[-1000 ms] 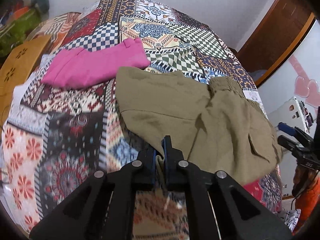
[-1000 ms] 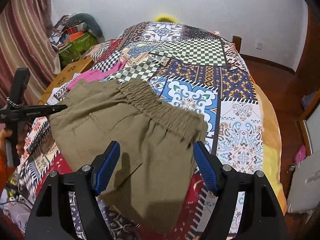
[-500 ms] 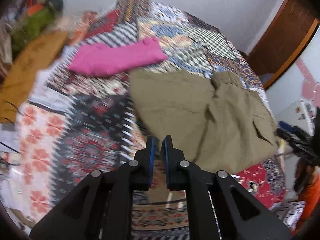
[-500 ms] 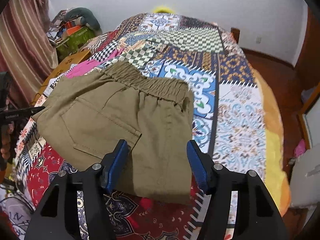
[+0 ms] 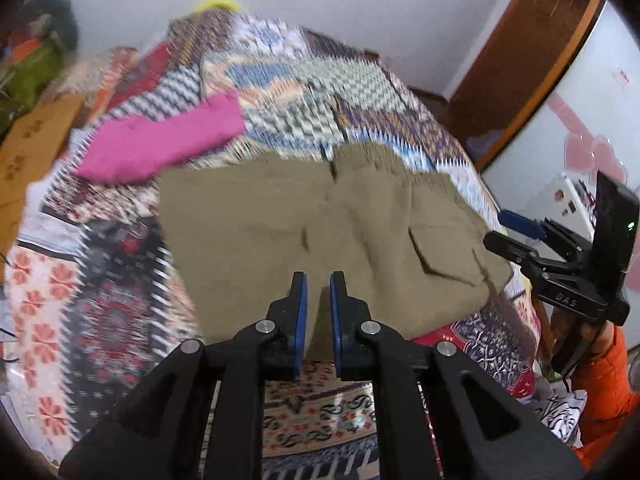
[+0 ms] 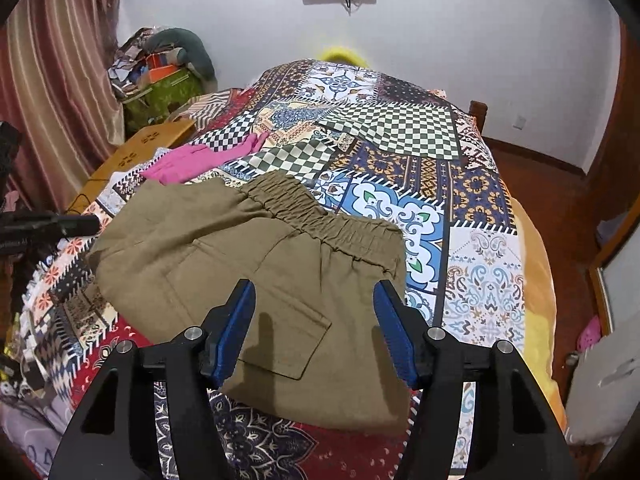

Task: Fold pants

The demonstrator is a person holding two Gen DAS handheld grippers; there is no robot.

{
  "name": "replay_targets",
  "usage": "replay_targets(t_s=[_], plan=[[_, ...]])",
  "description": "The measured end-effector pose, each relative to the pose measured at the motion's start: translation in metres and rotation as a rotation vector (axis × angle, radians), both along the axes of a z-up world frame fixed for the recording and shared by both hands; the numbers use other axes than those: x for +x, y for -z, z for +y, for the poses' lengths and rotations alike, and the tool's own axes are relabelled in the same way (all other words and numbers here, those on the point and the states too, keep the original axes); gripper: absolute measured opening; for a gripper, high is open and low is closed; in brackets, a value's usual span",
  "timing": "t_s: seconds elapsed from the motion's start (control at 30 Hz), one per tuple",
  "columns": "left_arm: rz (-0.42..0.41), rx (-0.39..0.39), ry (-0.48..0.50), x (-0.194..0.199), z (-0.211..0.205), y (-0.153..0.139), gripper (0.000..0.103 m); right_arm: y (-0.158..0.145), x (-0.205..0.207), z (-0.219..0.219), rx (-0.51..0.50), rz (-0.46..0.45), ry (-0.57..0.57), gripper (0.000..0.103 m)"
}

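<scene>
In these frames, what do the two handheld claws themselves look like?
Both match: black angular linkage arms with cut-out slots and silver round pivot bolts, ending in flat blue pads. Left claw; right claw. From the left view, the right unit's body bears white lettering, apparently "DAS", a green light, and an orange sleeve below.

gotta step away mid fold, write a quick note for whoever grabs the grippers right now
Left gripper: slightly open, holding nothing, above the near edge of the olive pants.
Right gripper: wide open, empty, over the pants' pocket side.
Pants lie folded on the patchwork bedspread, elastic waistband facing the far side. A pink garment lies apart, beyond them.
Done: at least one fold, pants released.
Left: probably another fold and smoothing.
</scene>
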State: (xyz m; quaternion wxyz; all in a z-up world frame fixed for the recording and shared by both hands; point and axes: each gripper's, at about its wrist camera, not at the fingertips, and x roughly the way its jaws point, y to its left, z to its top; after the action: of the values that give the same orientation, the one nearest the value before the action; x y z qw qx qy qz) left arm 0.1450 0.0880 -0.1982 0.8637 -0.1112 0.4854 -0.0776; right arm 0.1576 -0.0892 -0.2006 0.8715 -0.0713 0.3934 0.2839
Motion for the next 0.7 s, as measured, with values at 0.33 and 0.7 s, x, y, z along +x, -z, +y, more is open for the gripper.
replay_targets(t_s=[0.33, 0.7], plan=[[0.048, 0.027, -0.024, -0.011, 0.012, 0.039, 0.018, 0.03, -0.001, -0.019, -0.01, 0.114, 0.01, 0.06], [0.033, 0.104, -0.109, -0.005, 0.045, 0.014, 0.018, 0.014, 0.002, -0.031, -0.016, 0.104, 0.027, 0.06]])
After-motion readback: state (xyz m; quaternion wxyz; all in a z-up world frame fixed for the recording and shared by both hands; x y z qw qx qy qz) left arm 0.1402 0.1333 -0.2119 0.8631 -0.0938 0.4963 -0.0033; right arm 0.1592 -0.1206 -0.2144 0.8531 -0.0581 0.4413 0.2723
